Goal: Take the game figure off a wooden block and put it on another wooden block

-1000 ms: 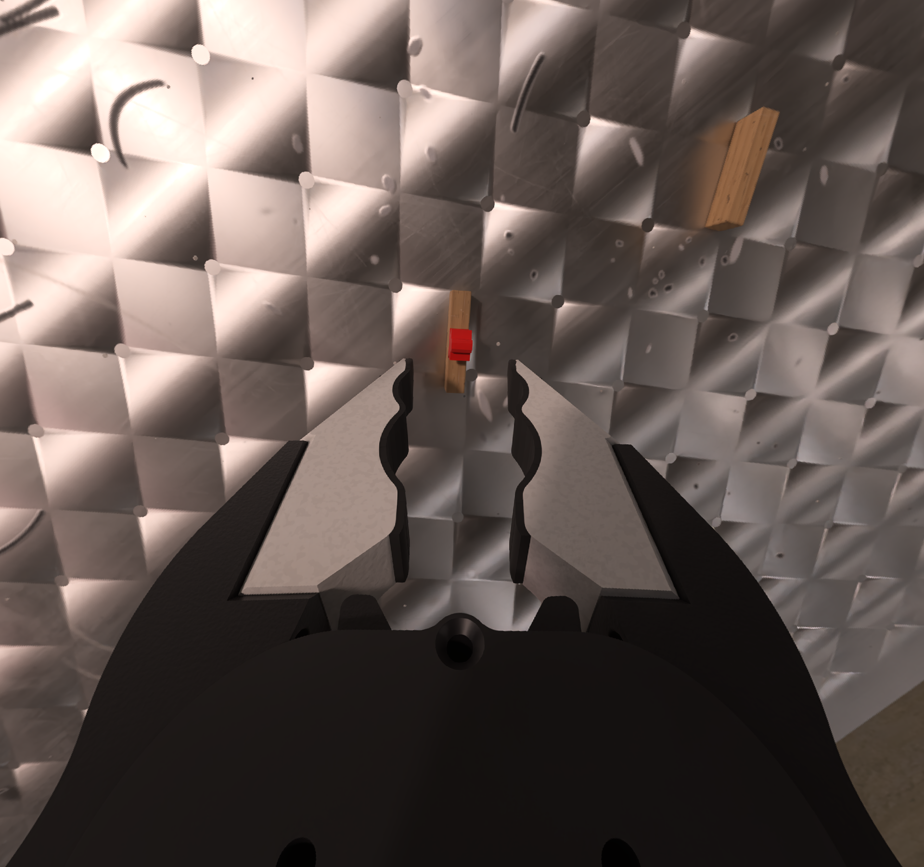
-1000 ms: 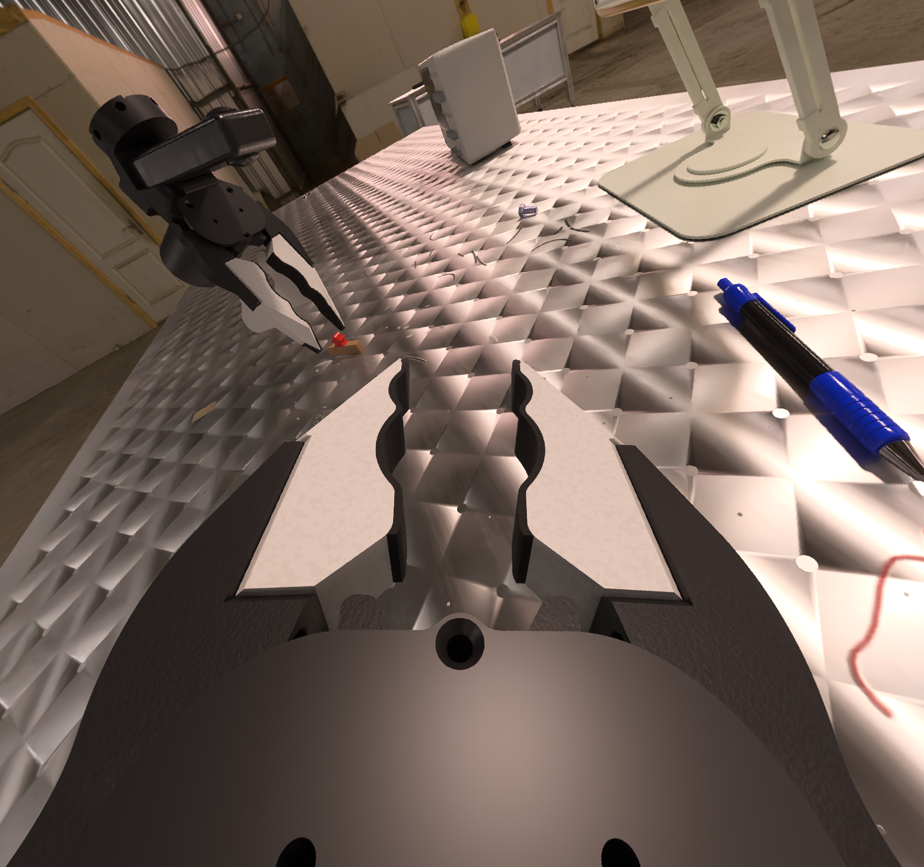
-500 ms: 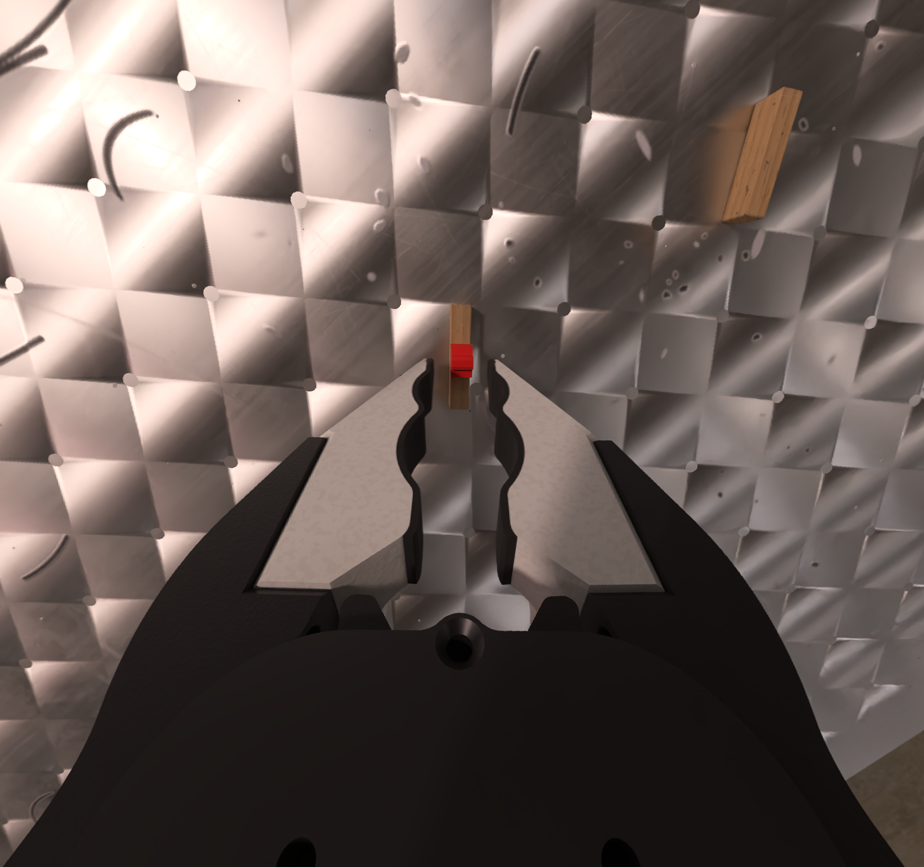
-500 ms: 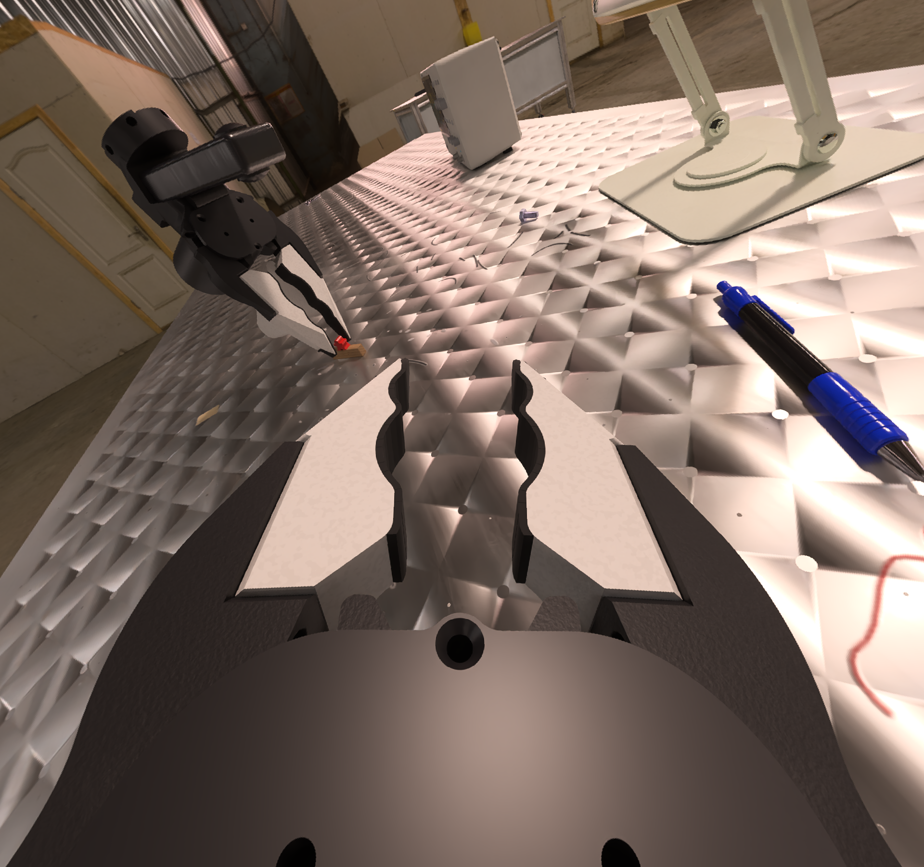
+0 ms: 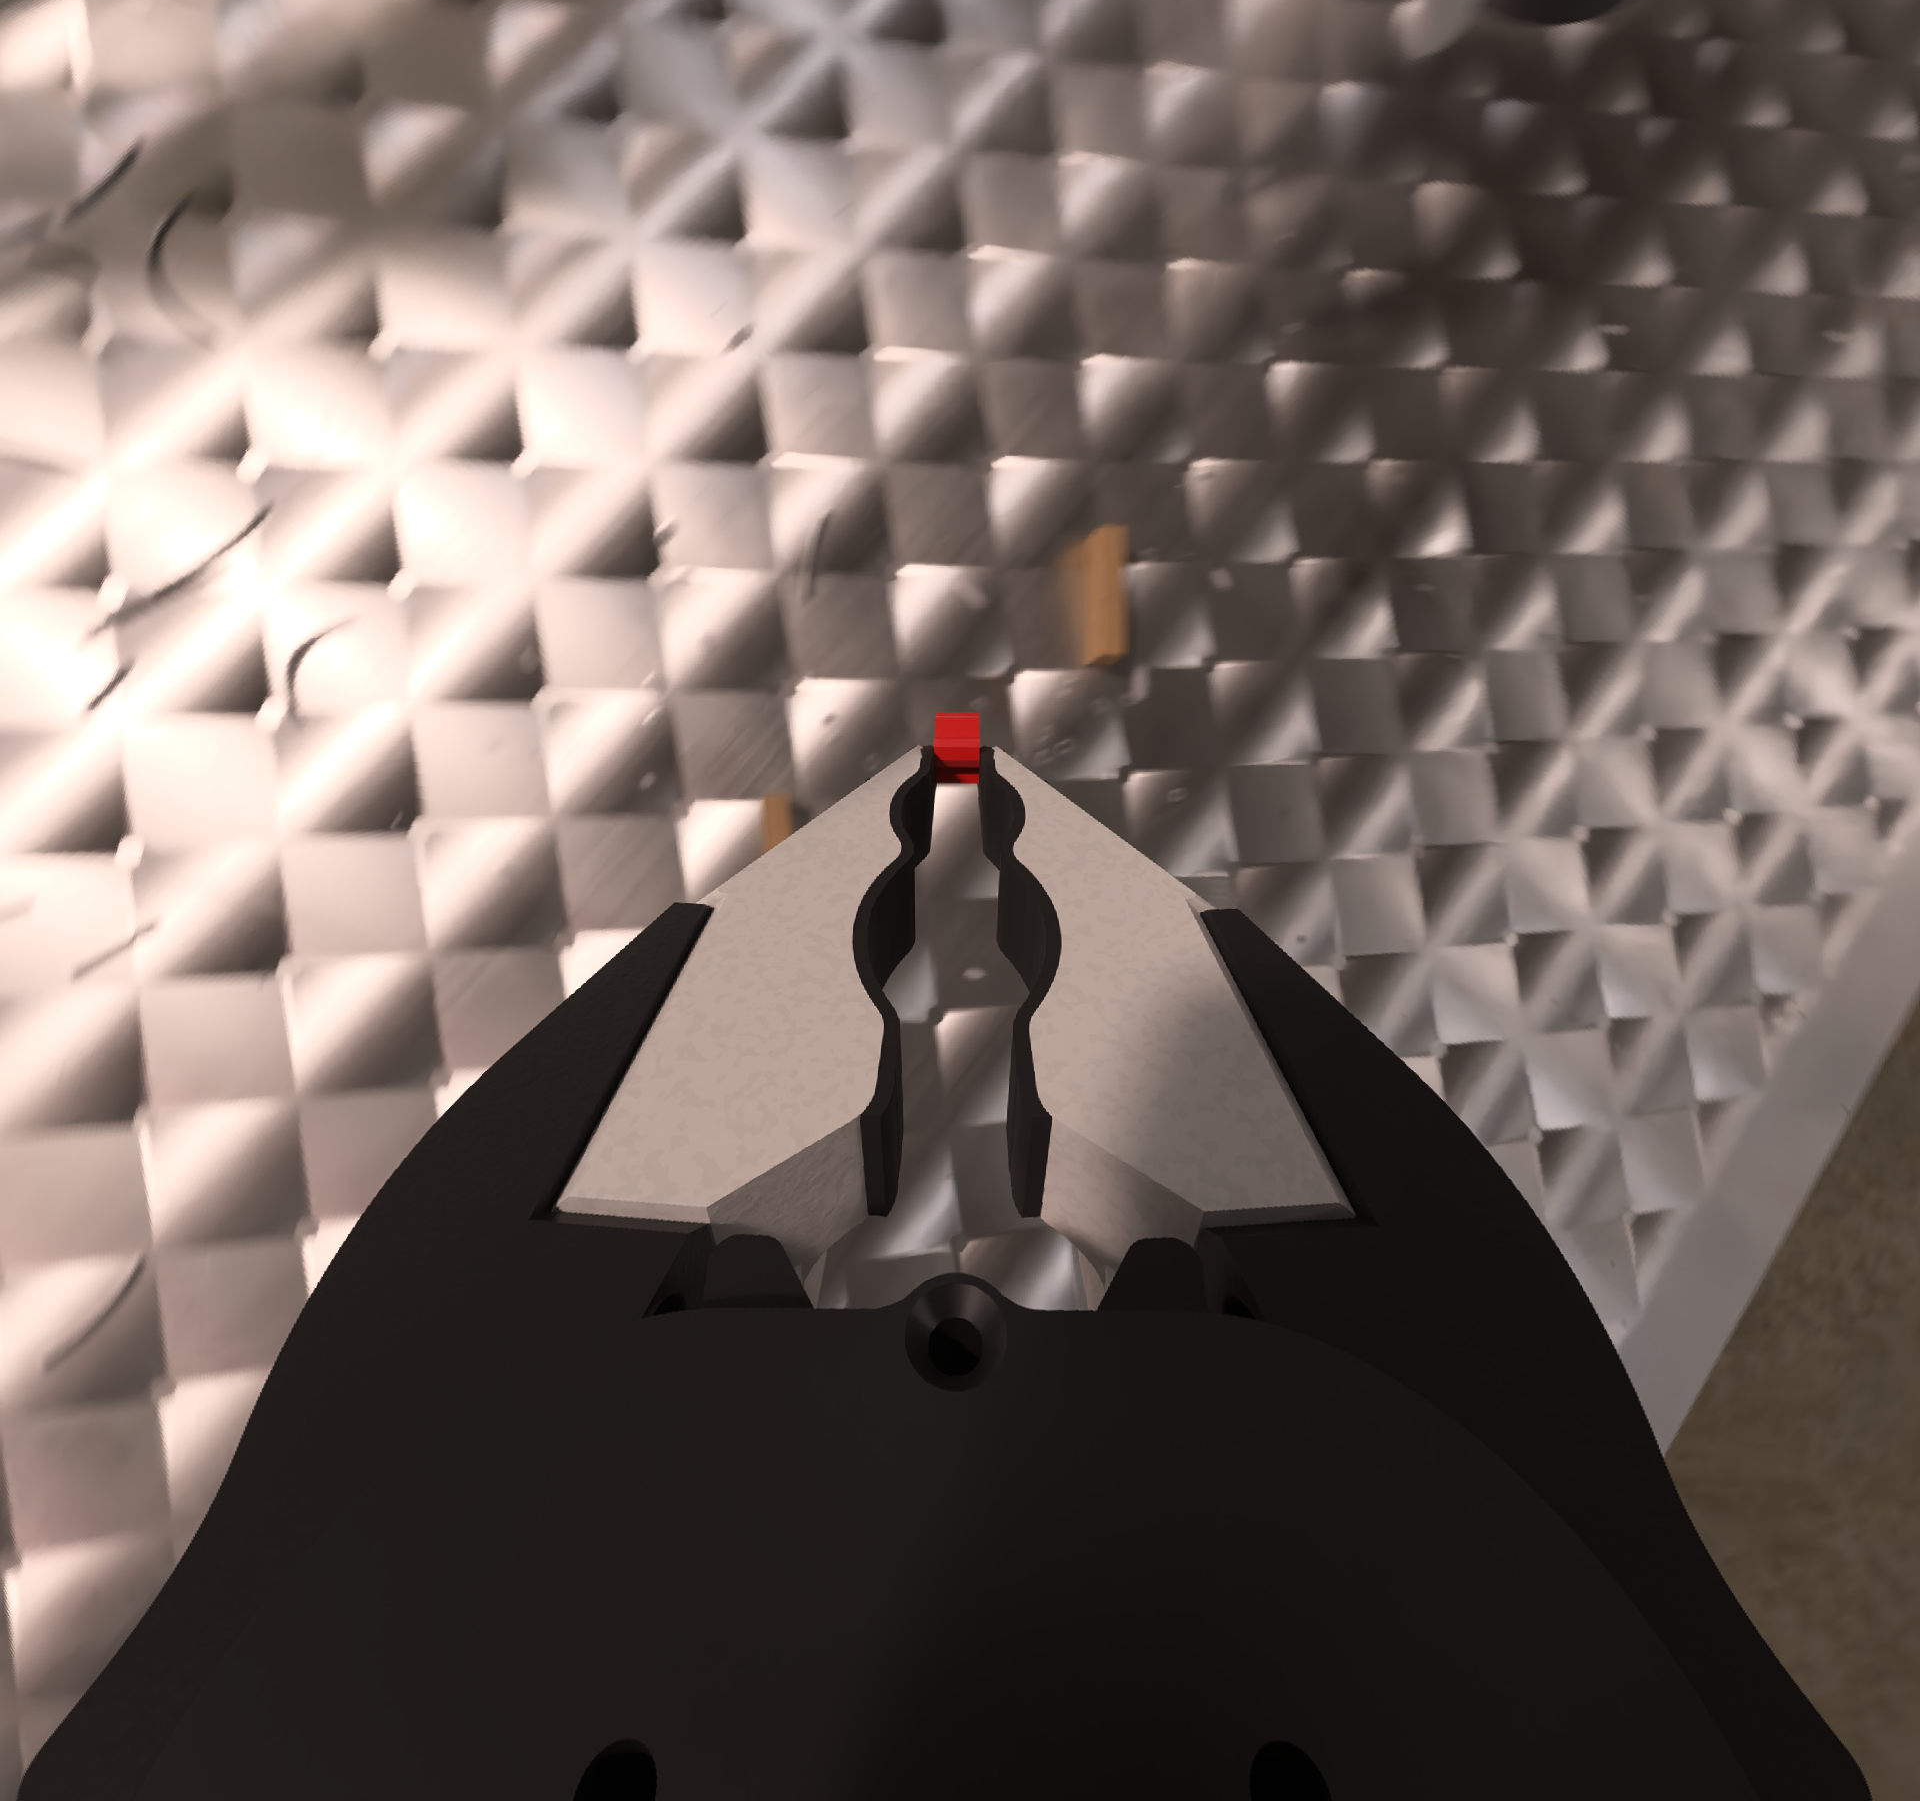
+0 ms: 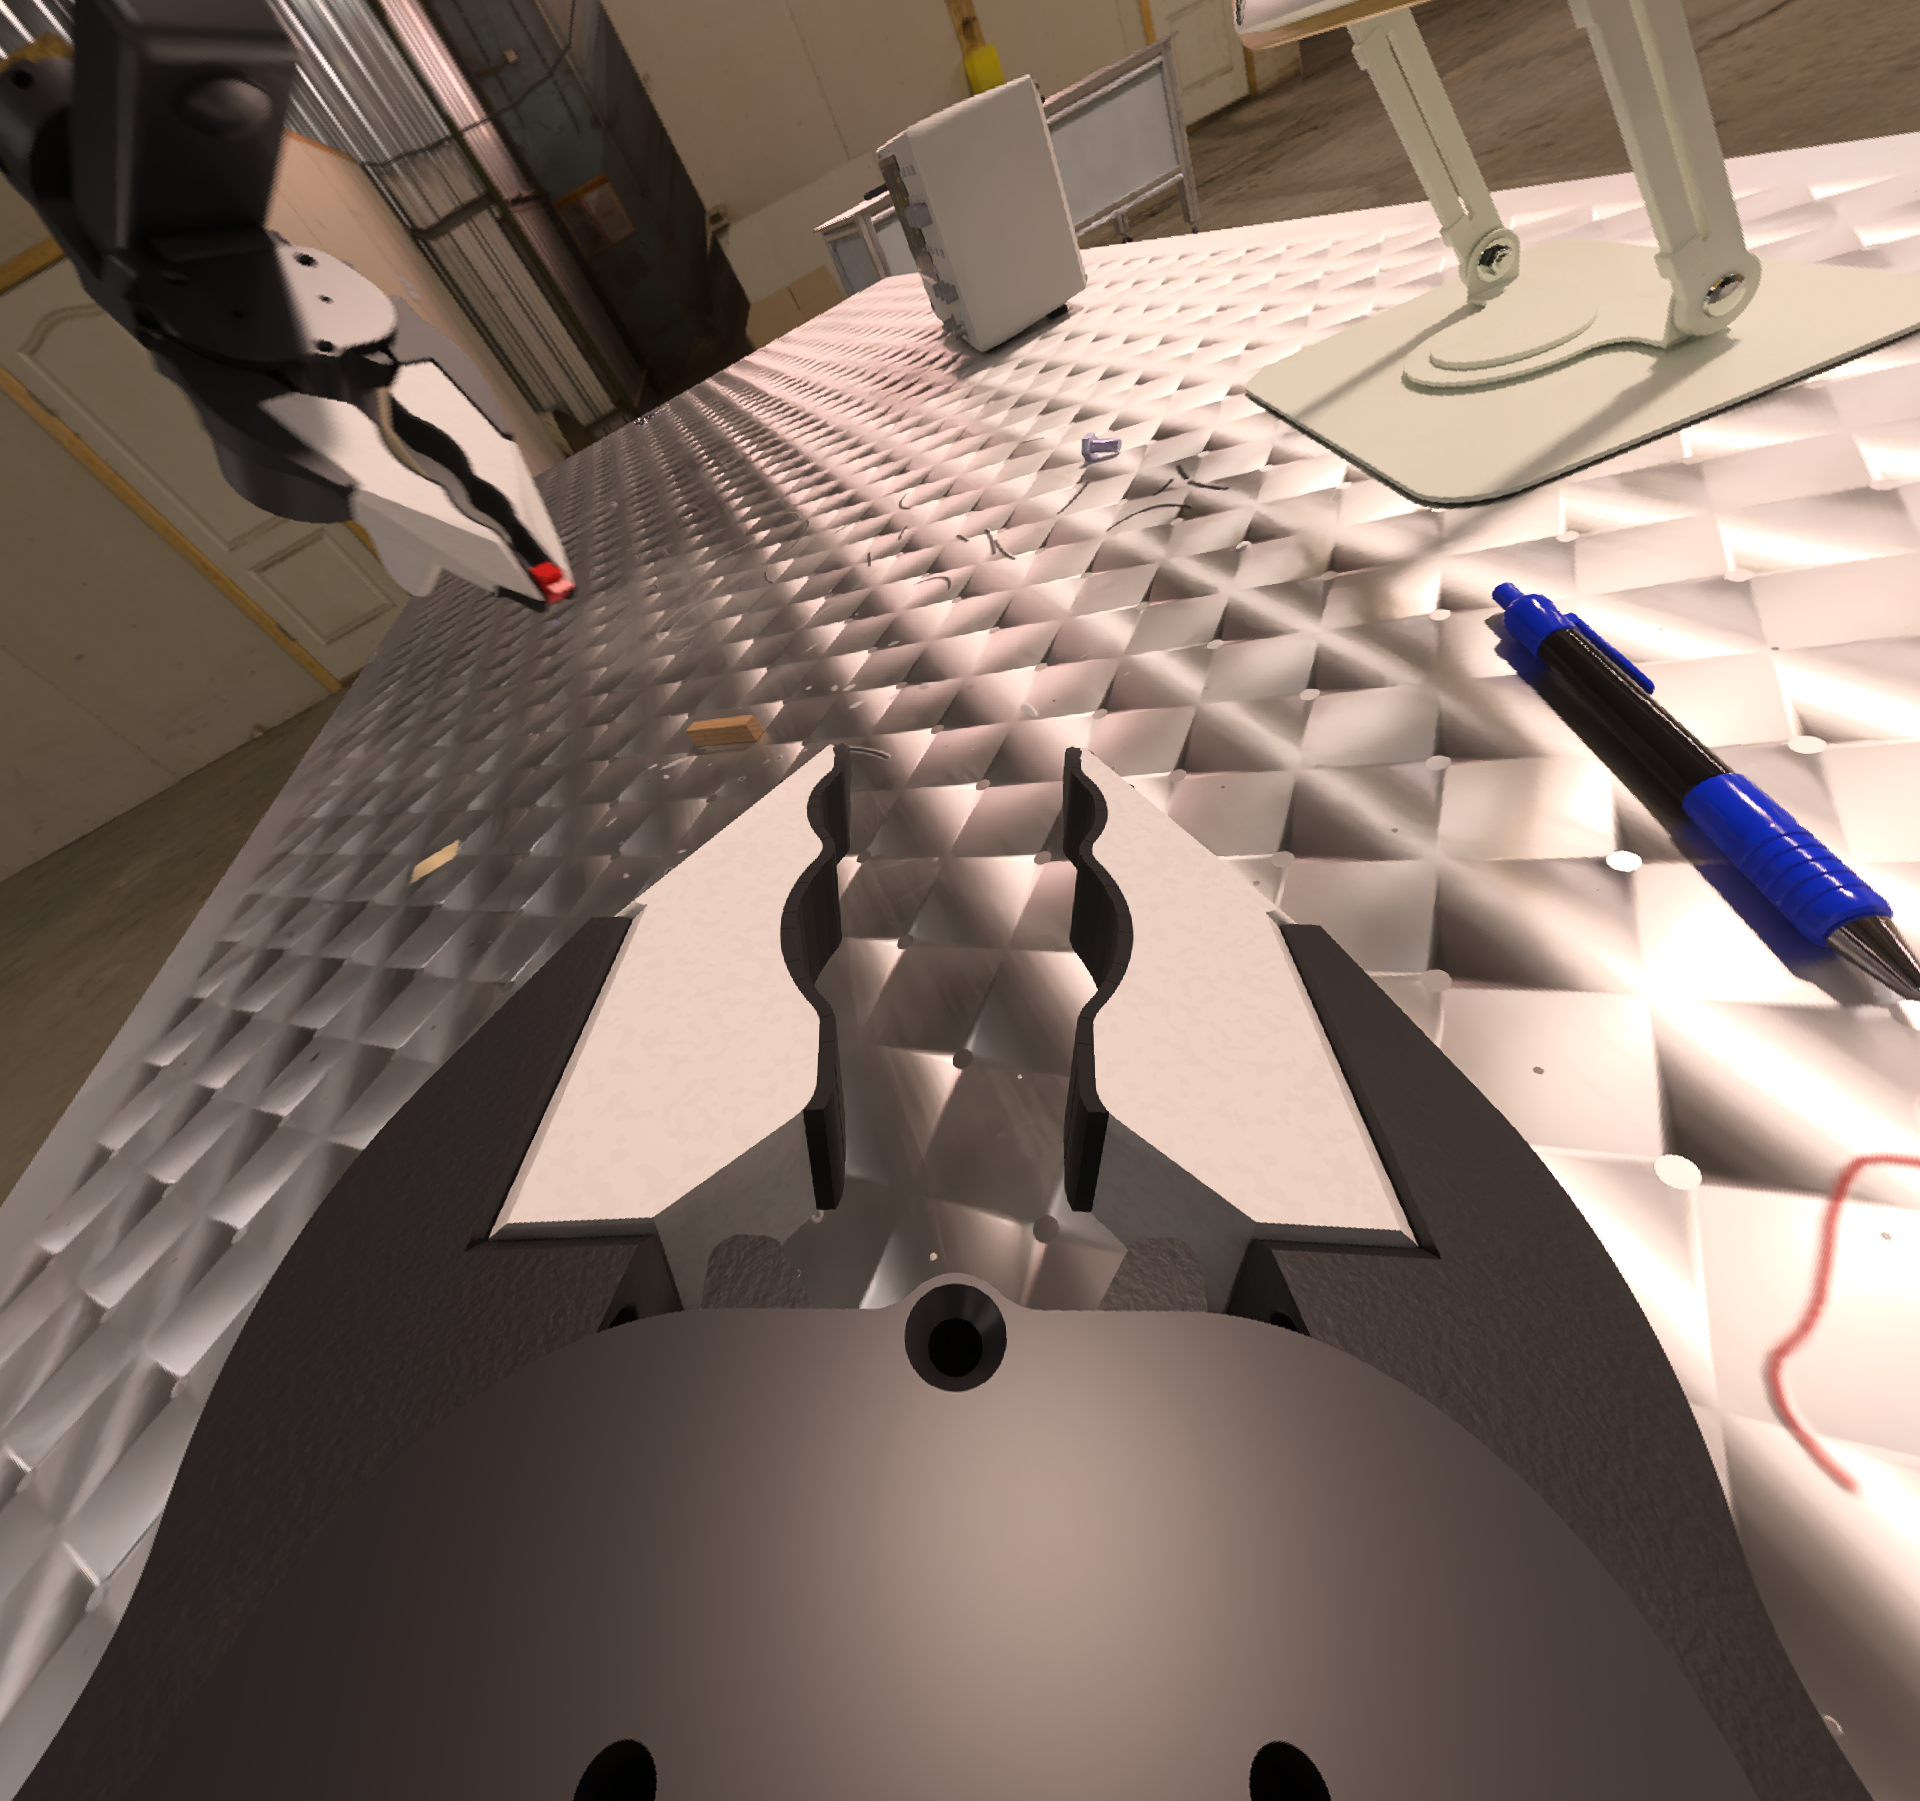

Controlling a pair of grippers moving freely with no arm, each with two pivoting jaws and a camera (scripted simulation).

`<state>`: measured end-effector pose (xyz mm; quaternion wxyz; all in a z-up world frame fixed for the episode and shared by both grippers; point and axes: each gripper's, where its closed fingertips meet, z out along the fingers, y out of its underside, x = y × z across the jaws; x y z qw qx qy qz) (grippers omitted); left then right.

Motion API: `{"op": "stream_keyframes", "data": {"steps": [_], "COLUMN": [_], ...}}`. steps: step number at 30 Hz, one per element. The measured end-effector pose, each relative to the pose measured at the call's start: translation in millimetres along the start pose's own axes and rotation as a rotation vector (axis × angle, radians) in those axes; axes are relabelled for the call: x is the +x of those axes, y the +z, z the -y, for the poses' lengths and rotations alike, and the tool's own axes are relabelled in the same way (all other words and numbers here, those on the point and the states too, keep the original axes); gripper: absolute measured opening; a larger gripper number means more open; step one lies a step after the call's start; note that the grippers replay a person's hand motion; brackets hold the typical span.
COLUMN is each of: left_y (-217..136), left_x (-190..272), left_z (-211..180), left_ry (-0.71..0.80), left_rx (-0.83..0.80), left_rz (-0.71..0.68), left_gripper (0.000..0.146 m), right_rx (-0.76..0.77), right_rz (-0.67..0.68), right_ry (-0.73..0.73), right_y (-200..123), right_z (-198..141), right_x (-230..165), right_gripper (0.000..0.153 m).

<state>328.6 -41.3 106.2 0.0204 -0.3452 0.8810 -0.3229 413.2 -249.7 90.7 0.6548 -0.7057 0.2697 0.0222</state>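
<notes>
The left wrist camera rides on the left gripper (image 5: 957, 764) above the patterned metal bench (image 5: 416, 504), looking steeply down along the jaws; the surface beyond is blurred. The right wrist camera sits low on the right gripper (image 6: 954, 764), close to the bench (image 6: 1351, 868), facing forward across it toward a hall behind. Both views share the red game figure (image 5: 956, 735) (image 6: 552, 581), the larger wooden block (image 5: 1099, 594) (image 6: 725, 732) and the smaller wooden block (image 5: 775, 819) (image 6: 435, 860); the right view also takes in the left gripper (image 6: 540, 588).
</notes>
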Motion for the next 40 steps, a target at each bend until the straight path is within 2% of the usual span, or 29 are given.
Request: {"op": "stream_keyframes", "data": {"steps": [3, 6, 11, 17, 19, 21, 23, 26, 28, 30, 33, 37, 40], "left_y": [10, 46, 95, 120, 120, 117, 110, 87, 56, 23, -7, -1, 12], "left_x": [31, 51, 51, 49, 49, 51, 55, 65, 68, 42, -18, -79, -100], "left_z": [9, 9, 1, -4, -4, -1, 3, 18, 29, 27, 1, -42, -47], "left_ry": [0.106, 0.069, 0.076, 0.083, 0.09, 0.096, 0.108, 0.086, 0.15, 0.163, 0.019, -0.118, -0.116], "left_rx": [-0.034, -0.044, -0.133, -0.159, -0.168, -0.136, -0.106, -0.004, 0.104, 0.129, 0.046, -0.122, -0.193], "left_rz": [-0.025, -0.01, 0.116, 0.158, 0.166, 0.162, 0.139, 0.045, -0.013, 0.043, 0.142, 0.258, 0.329], "left_gripper": [0.007, 0.007, 0.007, 0.008, 0.008, 0.025, 0.033, 0.035, 0.031, 0.027, 0.028, 0.046, 0.056], "right_rx": [0.001, 0.002, -0.005, -0.01, -0.011, -0.013, -0.013, -0.015, -0.013, -0.011, -0.008, -0.005, -0.005], "right_rz": [0.0, 0.0, 0.003, 0.001, 0.001, 0.002, 0.001, 0.0, 0.0, 0.001, 0.002, 0.0, -0.003], "right_ry": [-0.001, -0.004, -0.009, -0.009, -0.008, -0.007, -0.005, -0.005, -0.005, -0.003, -0.006, -0.007, -0.01], "right_y": [0, 0, 0, 1, 1, 1, 1, 2, 1, 1, 1, 1, 1], "right_z": [0, 0, -1, -1, -1, -2, -2, -2, -2, -1, -1, -1, -1], "right_x": [0, 0, -1, -1, -1, -1, -1, -1, -1, -1, -1, -1, -1], "right_gripper": [0.041, 0.041, 0.041, 0.041, 0.041, 0.041, 0.041, 0.041, 0.041, 0.041, 0.041, 0.041, 0.041]}}
